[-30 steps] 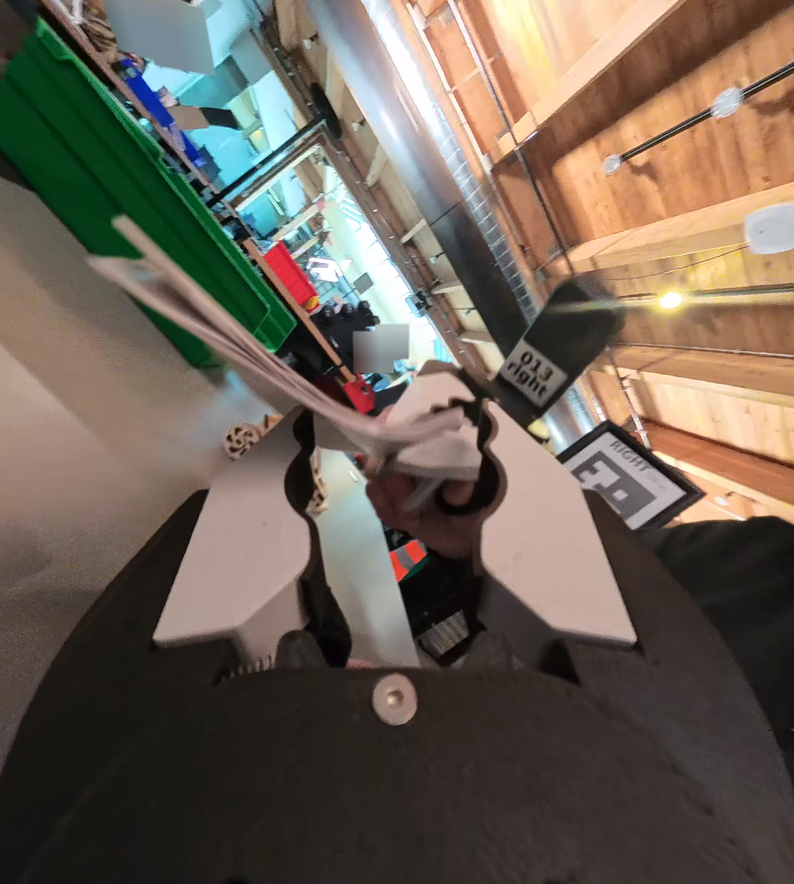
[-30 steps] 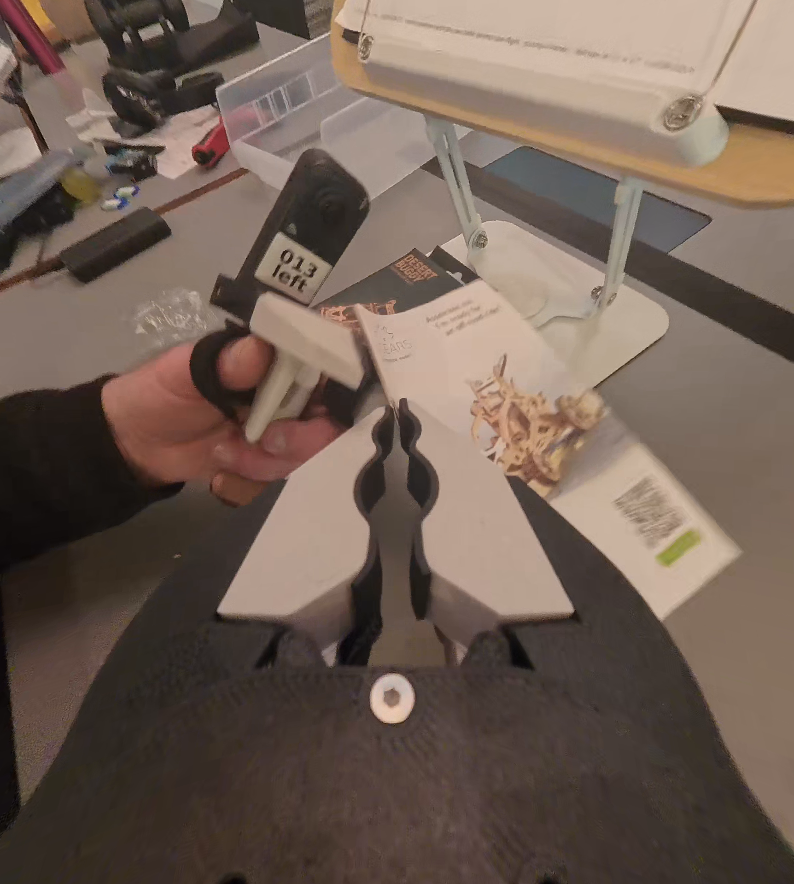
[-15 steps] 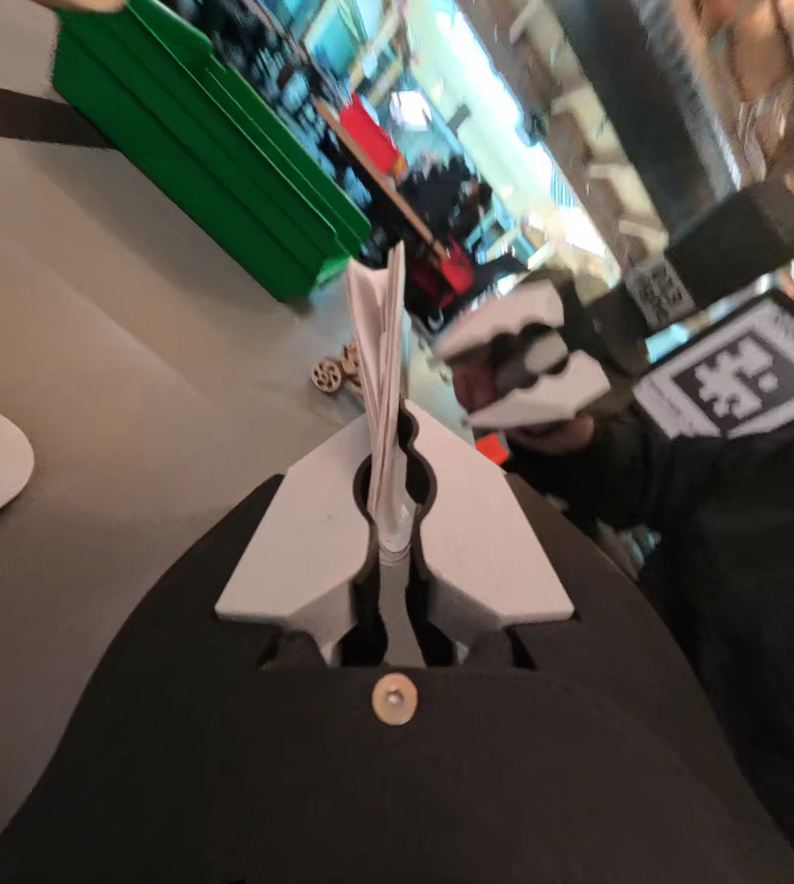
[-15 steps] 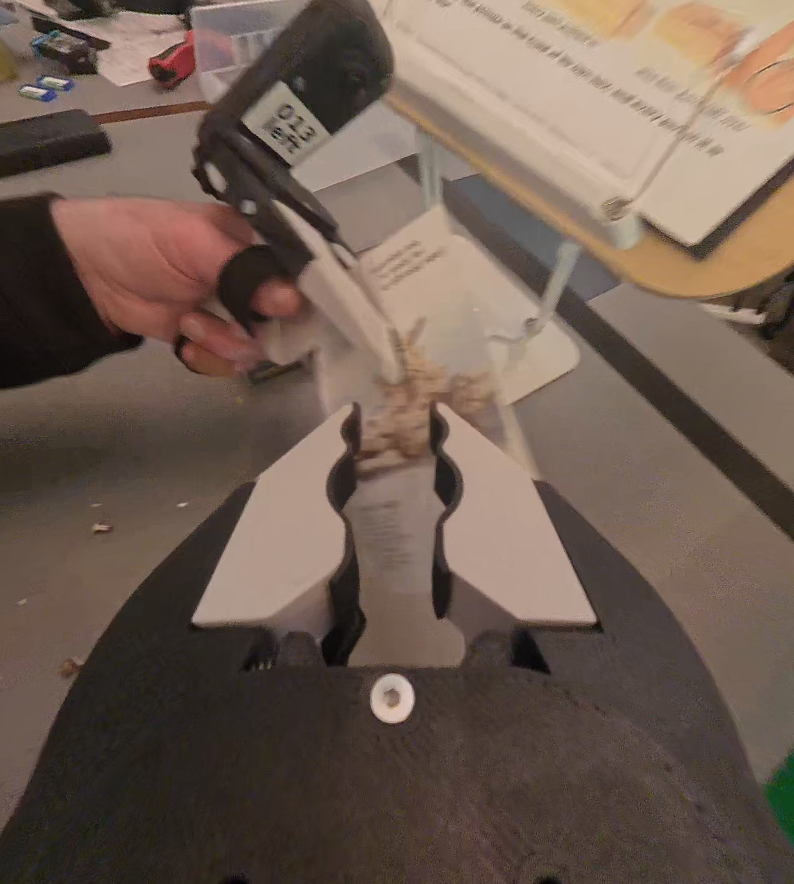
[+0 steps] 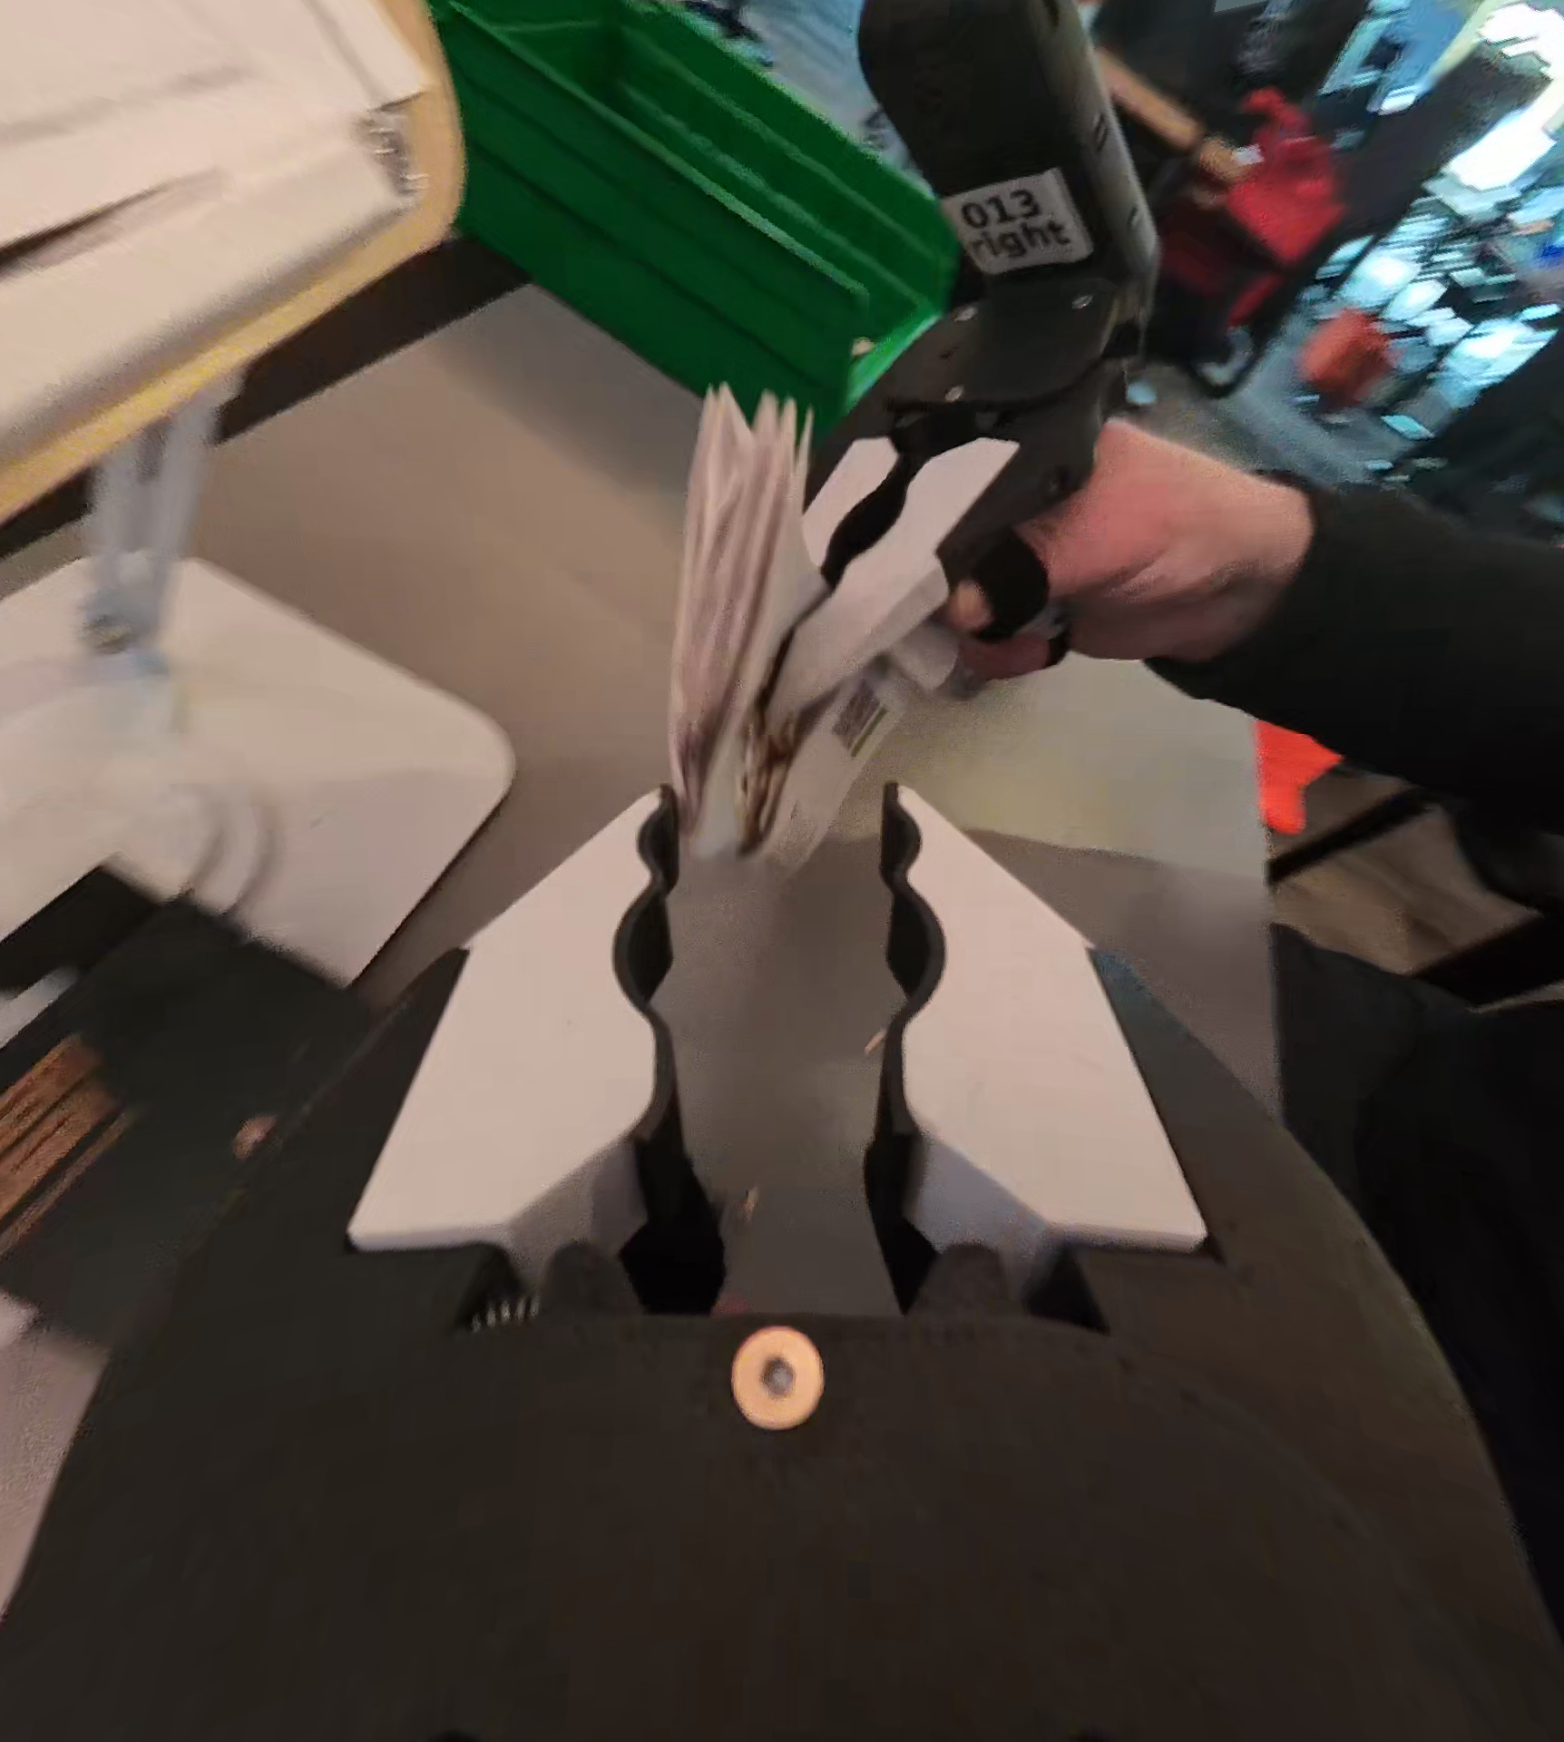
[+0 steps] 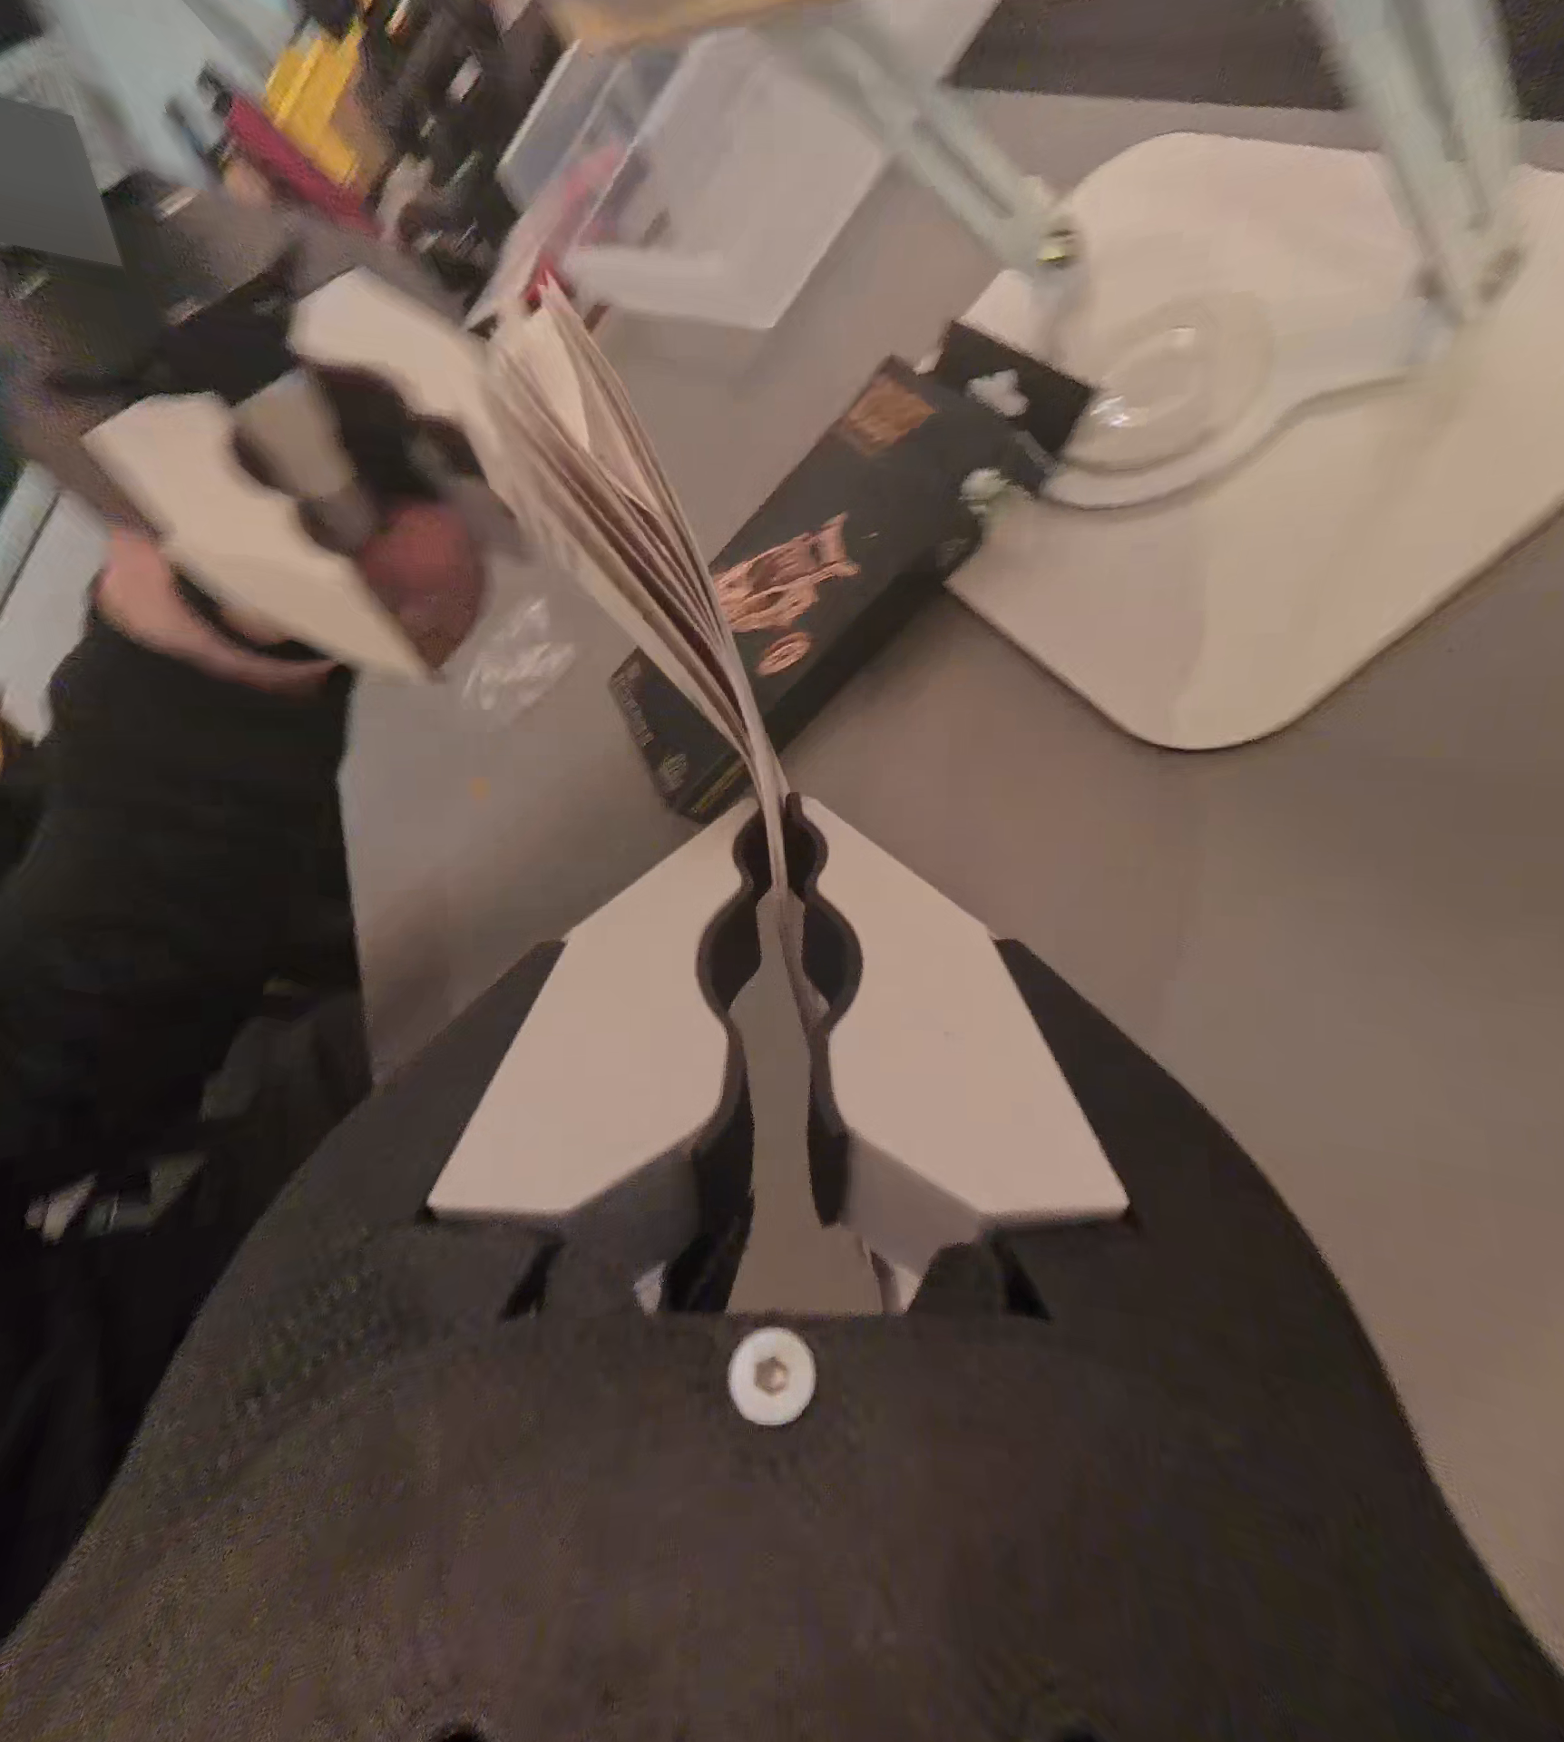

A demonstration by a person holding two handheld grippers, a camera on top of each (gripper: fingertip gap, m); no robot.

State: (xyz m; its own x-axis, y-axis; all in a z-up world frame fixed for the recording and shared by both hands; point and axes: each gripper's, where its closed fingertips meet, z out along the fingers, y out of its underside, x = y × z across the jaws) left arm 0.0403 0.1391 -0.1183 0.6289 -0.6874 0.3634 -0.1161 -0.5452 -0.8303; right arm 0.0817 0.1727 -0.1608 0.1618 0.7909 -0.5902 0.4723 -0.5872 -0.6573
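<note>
A thin white booklet (image 6: 609,490) with fanned pages stands up from my right gripper (image 6: 783,815), which is shut on its lower edge. In the left wrist view the booklet (image 5: 731,641) hangs just past my left gripper (image 5: 778,811), whose fingers are wide apart and hold nothing. The booklet's corner is close to the left fingertip; I cannot tell whether they touch. The right gripper (image 5: 816,603) shows there in a person's hand (image 5: 1165,566), clamped on the booklet. The left gripper (image 6: 326,471) shows blurred at the left of the right wrist view.
A book lies on a wooden reading stand (image 5: 147,236) with a white base plate (image 5: 307,754) (image 6: 1325,471). A black box (image 6: 806,584) lies on the grey table (image 6: 1231,943) by the base. A green crate (image 5: 665,188) stands behind, and a clear plastic bin (image 6: 712,188) is farther off. My right fingertips sit around 7 centimetres from my left ones.
Half a second ago my left gripper was shut on the booklet and my right was open. Now the right is shut on it and the left has opened. Both views have swung.
</note>
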